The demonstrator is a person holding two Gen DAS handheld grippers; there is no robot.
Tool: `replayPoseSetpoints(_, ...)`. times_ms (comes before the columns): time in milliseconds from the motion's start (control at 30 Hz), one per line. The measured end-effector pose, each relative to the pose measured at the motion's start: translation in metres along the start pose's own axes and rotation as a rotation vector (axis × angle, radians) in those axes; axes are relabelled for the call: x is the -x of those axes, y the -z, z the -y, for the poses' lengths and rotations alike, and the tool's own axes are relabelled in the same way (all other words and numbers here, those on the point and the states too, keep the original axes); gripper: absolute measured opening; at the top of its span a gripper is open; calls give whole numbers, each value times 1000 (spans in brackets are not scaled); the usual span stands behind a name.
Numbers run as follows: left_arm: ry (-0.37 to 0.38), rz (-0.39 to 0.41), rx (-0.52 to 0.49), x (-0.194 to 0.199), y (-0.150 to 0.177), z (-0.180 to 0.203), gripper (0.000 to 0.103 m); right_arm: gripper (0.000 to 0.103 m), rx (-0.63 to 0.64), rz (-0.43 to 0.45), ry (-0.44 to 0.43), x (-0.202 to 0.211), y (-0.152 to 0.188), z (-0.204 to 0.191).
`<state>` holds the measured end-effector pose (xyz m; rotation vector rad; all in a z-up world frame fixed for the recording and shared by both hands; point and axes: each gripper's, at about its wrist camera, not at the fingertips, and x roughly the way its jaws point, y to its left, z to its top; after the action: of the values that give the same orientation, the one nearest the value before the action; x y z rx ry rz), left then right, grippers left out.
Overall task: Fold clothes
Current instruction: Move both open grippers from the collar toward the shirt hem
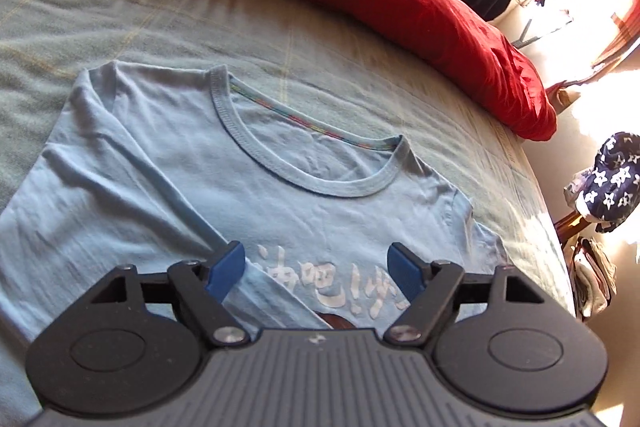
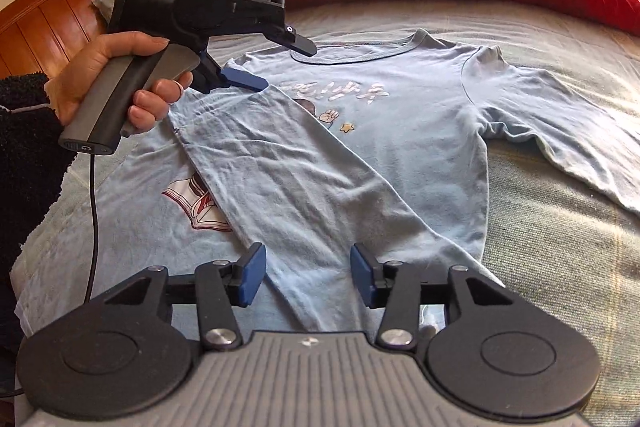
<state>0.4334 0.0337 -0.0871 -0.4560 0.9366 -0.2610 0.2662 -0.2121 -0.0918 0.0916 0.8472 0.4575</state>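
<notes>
I'm hovering both released grippers, left gripper [image 1: 316, 269] and right gripper [image 2: 307, 277], over the light-blue long-sleeve shirt [image 2: 400, 115], its right-frame sleeve running off-frame.

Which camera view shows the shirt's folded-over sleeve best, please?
The right wrist view: the folded sleeve runs nearly whole across the light blue shirt. The left wrist view shows only a short stretch between the left gripper's fingers.

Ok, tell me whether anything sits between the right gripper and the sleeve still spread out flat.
Nothing visible does. The right gripper is open over the shirt's hem, and only the light blue shirt itself lies between it and the unfolded sleeve on the bed.
</notes>
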Motion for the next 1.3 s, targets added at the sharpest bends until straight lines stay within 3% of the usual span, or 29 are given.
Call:
replayPoseSetpoints(167,-71,61,-47,24,-18,-7,78,57,-5,8,-6,0,0,-1)
replayPoseSetpoints(267,-152,74,-8,30,-26,-36,78,61,-8,12,-10,0,-1,-2)
replayPoseSetpoints(400,-178,26,72,21,-19,-70,77,62,-7,12,0,3,-1,-5)
replayPoseSetpoints(533,-190,58,101,43,-14,-77,77,65,-20,20,21,17,2,-7)
replayPoseSetpoints(600,-161,63,91,55,-10,-74,77,65,-25,27,23,24,3,-10)
replayPoseSetpoints(700,-141,70,43,66,4,-66,79,66,-22,38,26,34,6,-17)
replayPoseSetpoints(867,-188,-10,64,62,27,-76,79,69,17,55,50,56,11,-34)
replayPoseSetpoints(900,-188,6,57,68,31,-74,79,70,18,62,57,62,13,-36)
replayPoseSetpoints(1133,-127,1,-65,116,65,-41,84,75,-30,72,56,83,27,-38)
replayPoseSetpoints(1300,-163,-46,-189,117,117,-24,84,79,-55,11,40,69,49,-42)
